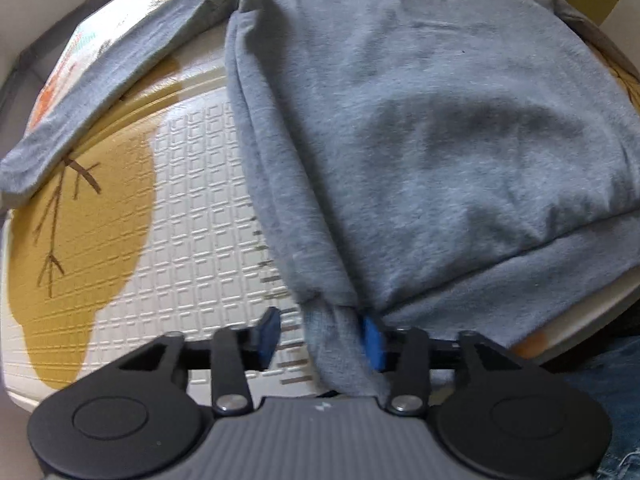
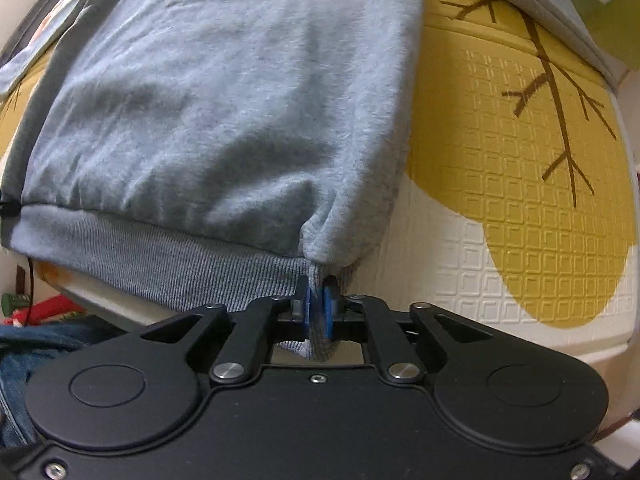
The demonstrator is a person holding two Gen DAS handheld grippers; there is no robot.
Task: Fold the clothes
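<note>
Right wrist: right hand-held gripper (image 2: 319, 304) clamps sweatshirt (image 2: 224, 112) hem | left hand-held gripper (image 1: 320, 336) level, half-open, hem seemingly loose between fingers.

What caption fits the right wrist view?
Right gripper shut on the grey sweatshirt's ribbed hem over the yellow-and-white mat.

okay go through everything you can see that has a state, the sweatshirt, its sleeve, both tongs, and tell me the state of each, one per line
Grey sweatshirt: spread on the mat, unfolded.
Left sleeve: stretched out to the side, flat on the mat.
Ribbed hem: at the mat's near edge, bunched at both corners.
Left tongs: open, hem corner lying between the blue pads.
Right tongs: shut on the other hem corner.
Foam mat: lying flat under the sweatshirt.
</note>
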